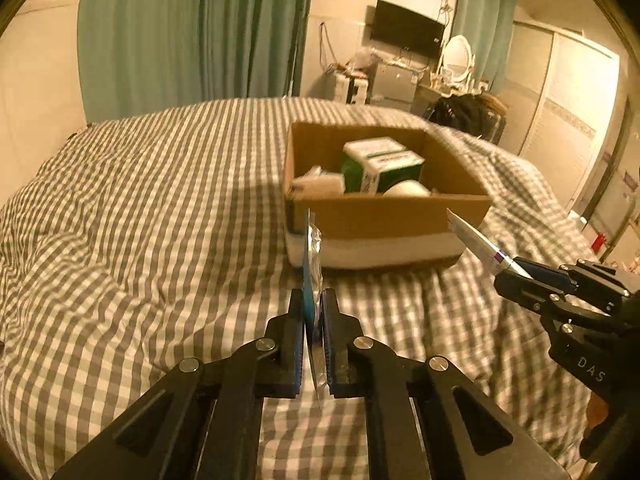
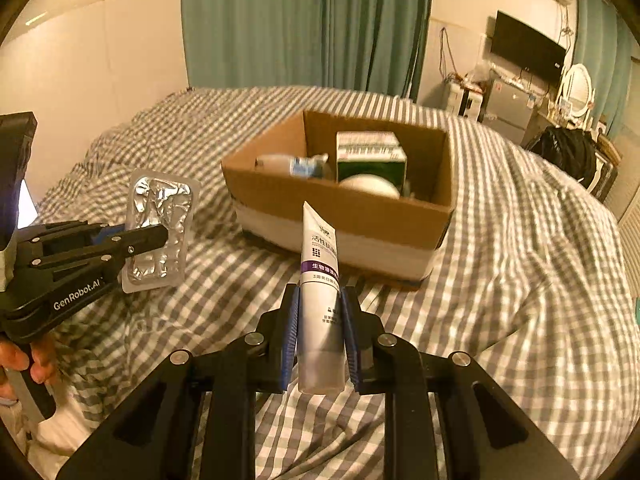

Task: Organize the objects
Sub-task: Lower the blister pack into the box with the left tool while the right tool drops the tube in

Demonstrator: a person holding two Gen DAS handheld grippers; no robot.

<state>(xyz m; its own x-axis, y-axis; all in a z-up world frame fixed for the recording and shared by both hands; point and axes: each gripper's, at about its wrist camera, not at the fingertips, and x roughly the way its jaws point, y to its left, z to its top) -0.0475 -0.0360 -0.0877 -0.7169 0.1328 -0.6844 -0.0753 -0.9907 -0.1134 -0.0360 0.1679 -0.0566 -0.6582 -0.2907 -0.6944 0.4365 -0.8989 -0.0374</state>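
An open cardboard box (image 1: pixel 384 216) (image 2: pixel 344 216) sits on the checked bed. Inside it lie green-and-white cartons (image 1: pixel 380 164) (image 2: pixel 370 154), a small bottle (image 2: pixel 292 165) and a white round thing (image 2: pixel 370 185). My left gripper (image 1: pixel 313 300) (image 2: pixel 162 236) is shut on a foil blister pack (image 1: pixel 312 264) (image 2: pixel 160 226), held edge-on in its own view, short of the box's near left corner. My right gripper (image 2: pixel 319 300) (image 1: pixel 520 270) is shut on a white tube with a purple band (image 2: pixel 320 280) (image 1: pixel 478 242); the tube's flat end points at the box's near wall.
The grey-and-white checked bedspread (image 1: pixel 160 216) (image 2: pixel 520 264) spreads wide to the left and right of the box. Teal curtains (image 1: pixel 192 32) hang behind the bed. A desk with clutter, a wall screen (image 1: pixel 406 28) and a wardrobe stand at the far right. A hand (image 2: pixel 24 360) holds the left gripper's handle.
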